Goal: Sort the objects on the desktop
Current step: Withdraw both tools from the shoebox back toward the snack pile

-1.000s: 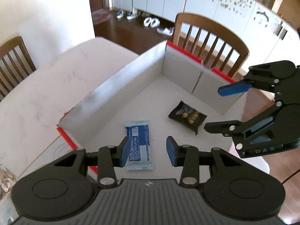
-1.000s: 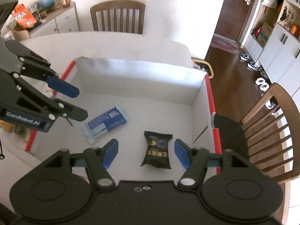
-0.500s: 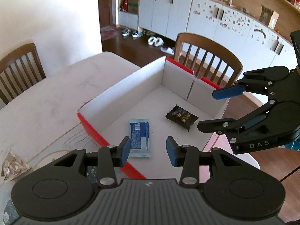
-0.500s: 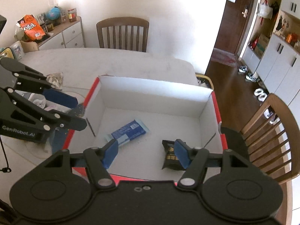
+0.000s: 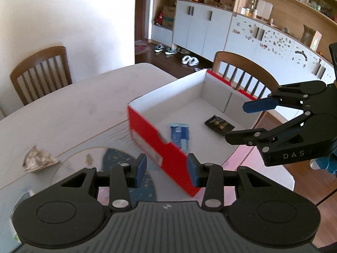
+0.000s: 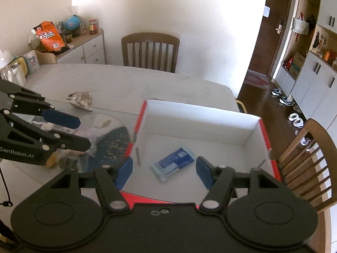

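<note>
Both grippers are held with jaws spread and empty above the red box (image 5: pixel 160 145), where a blue packet (image 6: pixel 172 163) and a black packet (image 5: pixel 219 124) already lie. A crumpled silver wrapper (image 5: pixel 38 161) is seen on the table (image 5: pixel 73 113), well left of the box, nearer the left gripper (image 5: pixel 166 169) than the right gripper (image 6: pixel 164 171).

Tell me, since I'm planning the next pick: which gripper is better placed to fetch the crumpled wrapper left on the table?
Probably left. The left gripper is open, over the table beside the box, nearer the wrapper. The right gripper, also open, hangs over the box, farther away.
</note>
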Action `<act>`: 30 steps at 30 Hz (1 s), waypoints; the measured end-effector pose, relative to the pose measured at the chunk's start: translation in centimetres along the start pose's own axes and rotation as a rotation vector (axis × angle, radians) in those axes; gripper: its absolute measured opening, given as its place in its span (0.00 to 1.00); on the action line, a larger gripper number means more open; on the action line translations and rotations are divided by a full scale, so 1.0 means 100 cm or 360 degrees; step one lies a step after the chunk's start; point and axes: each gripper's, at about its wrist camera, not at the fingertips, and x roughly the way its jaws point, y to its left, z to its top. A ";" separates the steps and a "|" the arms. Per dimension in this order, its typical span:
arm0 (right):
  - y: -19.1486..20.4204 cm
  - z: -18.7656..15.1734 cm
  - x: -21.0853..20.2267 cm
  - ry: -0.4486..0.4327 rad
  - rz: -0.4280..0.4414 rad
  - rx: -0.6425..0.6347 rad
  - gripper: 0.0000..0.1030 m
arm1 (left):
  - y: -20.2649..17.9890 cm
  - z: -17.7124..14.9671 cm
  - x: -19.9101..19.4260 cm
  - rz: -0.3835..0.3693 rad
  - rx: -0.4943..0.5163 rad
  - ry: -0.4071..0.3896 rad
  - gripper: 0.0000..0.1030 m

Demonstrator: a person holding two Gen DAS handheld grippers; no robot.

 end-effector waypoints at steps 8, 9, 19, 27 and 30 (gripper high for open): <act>0.040 0.000 0.001 -0.0047 0.0025 0.0006 0.64 | 0.029 -0.032 -0.028 0.0104 -0.0047 -0.0054 0.39; 0.045 0.000 0.001 -0.0055 0.0028 0.0009 0.64 | 0.033 -0.036 -0.032 0.0119 -0.0052 -0.0063 0.39; 0.100 0.007 0.016 -0.0071 0.0073 0.0002 0.67 | 0.076 -0.068 -0.055 0.0173 -0.0113 -0.0089 0.51; 0.137 0.009 0.036 -0.0036 0.0101 0.0007 0.67 | 0.115 -0.096 -0.063 0.0192 -0.0177 -0.0068 0.61; 0.149 0.010 0.041 -0.0031 0.0102 -0.0009 0.68 | 0.127 -0.104 -0.066 0.0194 -0.0194 -0.0058 0.61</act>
